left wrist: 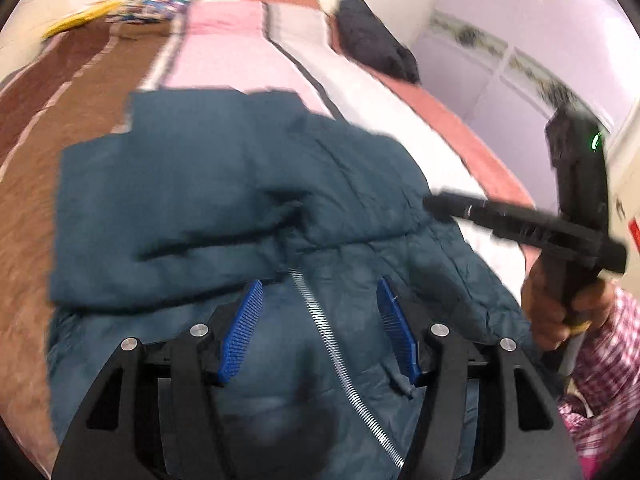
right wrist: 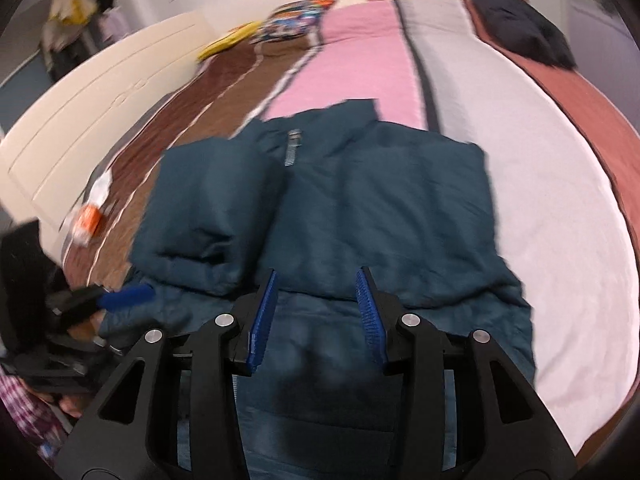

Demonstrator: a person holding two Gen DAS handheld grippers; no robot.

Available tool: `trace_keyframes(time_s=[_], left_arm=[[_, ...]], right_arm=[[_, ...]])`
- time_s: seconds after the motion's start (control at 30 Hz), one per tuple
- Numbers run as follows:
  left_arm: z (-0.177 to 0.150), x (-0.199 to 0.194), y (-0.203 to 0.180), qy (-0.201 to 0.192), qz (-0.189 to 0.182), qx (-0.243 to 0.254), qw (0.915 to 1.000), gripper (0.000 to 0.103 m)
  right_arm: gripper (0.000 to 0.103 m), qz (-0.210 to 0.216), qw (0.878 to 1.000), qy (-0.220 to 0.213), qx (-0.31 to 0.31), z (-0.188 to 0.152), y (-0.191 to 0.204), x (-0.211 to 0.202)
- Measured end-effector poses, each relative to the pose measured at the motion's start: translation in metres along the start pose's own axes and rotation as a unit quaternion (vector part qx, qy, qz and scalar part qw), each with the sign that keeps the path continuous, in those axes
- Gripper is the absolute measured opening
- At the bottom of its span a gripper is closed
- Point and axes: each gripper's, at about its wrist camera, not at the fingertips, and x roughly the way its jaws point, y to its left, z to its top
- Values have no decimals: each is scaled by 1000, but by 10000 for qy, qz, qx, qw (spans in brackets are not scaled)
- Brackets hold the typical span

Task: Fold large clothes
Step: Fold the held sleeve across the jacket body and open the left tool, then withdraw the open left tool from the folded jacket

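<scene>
We cannot make out much fine detail, since both wrist views are smeared with motion blur and the lower edge of the dark teal quilted puffer jacket point(left wrist: 224, 200) runs out of sight beneath our tools. Our left gripper point(left wrist: 320, 328) hangs over the jacket's front with its ribbed blue pads point(left wrist: 240, 332) spread wide and nothing between them; the silver metal zipper point(left wrist: 320, 320) runs straight down between the fingers. Just ahead of it a padded sleeve lies folded across the chest.

Our right gripper point(right wrist: 318, 316) is likewise parted, its jaws holding nothing, poised above the jacket's midsection. Ahead of it the stand-up collar point(right wrist: 352, 116) points away, and the puffy fabric shows soft creases. The jacket lies on a bed covered by a blanket of brown, pink, grey and rust stripes point(right wrist: 360, 76).

Far ahead and to the right sits a dark bundle of cloth point(right wrist: 520, 24), shape unclear. Ahead to the left are a yellow item and a multicoloured cushion point(right wrist: 292, 20), both too blurred to identify.
</scene>
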Motion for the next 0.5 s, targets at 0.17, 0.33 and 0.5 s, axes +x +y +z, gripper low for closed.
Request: trace_keyframes(time_s=[0.17,0.33,0.5], left_arm=[[25,-29,64,-580,240,-1255,9901,63],[44,-2,96,-472,-41,-1940,9799,71],[45,37,98,-23,288,-1878,9818,70]], right_arm=[[41,328,9983,238,-422,-9,43,19],[41,261,9976,343,-544,-18,53,21],[41,115,9986,337,-378,-22,36,18]])
